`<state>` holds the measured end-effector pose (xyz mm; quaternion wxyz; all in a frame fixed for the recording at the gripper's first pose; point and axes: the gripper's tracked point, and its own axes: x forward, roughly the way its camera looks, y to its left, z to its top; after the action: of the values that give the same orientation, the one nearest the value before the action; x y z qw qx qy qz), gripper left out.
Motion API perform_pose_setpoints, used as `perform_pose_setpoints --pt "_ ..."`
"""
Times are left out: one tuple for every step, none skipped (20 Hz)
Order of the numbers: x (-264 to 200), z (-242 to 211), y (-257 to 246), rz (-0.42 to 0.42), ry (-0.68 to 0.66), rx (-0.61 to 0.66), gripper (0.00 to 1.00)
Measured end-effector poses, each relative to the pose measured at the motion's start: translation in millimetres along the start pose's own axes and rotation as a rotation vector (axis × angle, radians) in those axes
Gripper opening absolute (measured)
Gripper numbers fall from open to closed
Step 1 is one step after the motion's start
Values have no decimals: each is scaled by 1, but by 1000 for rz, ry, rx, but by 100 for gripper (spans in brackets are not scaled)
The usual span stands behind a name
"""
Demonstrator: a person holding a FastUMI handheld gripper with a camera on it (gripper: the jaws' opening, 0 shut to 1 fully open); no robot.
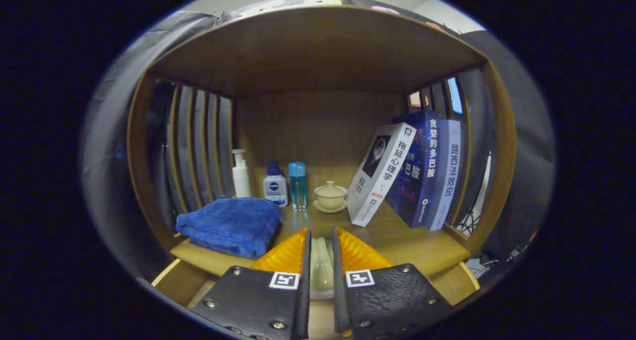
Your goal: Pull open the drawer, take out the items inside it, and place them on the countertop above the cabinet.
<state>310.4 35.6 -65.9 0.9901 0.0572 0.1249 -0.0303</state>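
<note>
Pale ceramic piece (321, 268) clamped between fingers (321, 260), long axis pointing forward.

Readable text on three books and one bottle inside the wooden cabinet
White book (380, 173), leaning left, has the spine title 拖延心理学; dark blue book (422, 176) beside it reads 贪婪的多巴胺; pale book (449, 173) at the end reads 路西法效应; small white bottle (275, 187) with a blue cap carries a round blue logo, its lettering too small to read
</note>
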Motion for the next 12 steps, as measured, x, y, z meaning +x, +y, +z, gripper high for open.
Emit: perform_pose_setpoints --pt "-15 -1 1 8 -9 -2 20" --pt "-30 -2 3 14 -19 -3 20" --pt "-44 -4 5 24 -26 -2 20" --pt "-60 -9 8 34 -30 -1 20" --pt "-73 -13 11 41 -33 -1 20" --pt "-87 -18 11 42 -35 -1 20" --pt "-101 -24 12 40 -37 1 20" --pt "-114 -33 13 38 -38 5 20" --pt "-129 -40 13 35 -38 10 20" --pt "-141 -49 13 31 -37 12 20" --pt "-154 -58 13 29 -33 15 20" --pt "-165 -67 14 26 -28 16 20"
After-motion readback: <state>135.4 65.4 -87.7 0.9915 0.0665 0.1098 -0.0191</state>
